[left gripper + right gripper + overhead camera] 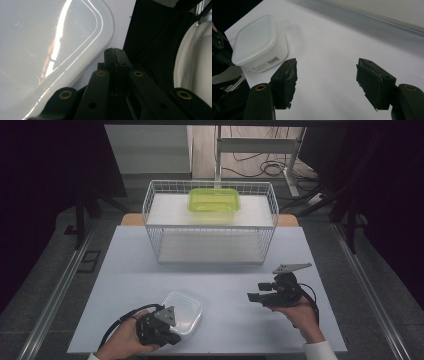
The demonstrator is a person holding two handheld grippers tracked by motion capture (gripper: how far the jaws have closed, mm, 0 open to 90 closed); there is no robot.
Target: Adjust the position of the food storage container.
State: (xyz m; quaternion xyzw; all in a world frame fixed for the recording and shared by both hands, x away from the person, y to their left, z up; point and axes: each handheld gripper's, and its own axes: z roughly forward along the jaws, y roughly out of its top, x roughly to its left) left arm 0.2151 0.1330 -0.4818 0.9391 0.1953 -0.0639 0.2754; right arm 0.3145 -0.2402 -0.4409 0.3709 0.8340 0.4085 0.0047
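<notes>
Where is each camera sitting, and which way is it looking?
High view: above the person's side, looking forward and down at the table, basket, green box; both hands and grippers show.
Left gripper view: rides the left gripper, jaws shut, beside the white box.
Right gripper view: rides the right gripper, jaws open over the table, facing the white box.
Shared: all three show the white box.

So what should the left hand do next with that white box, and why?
Probably open the left gripper a little and slide its fingers around the edge of the white lidded box. They are pressed together with nothing between them, right beside the box's rim, so they cannot grip yet. The right gripper waits open over bare table.
</notes>
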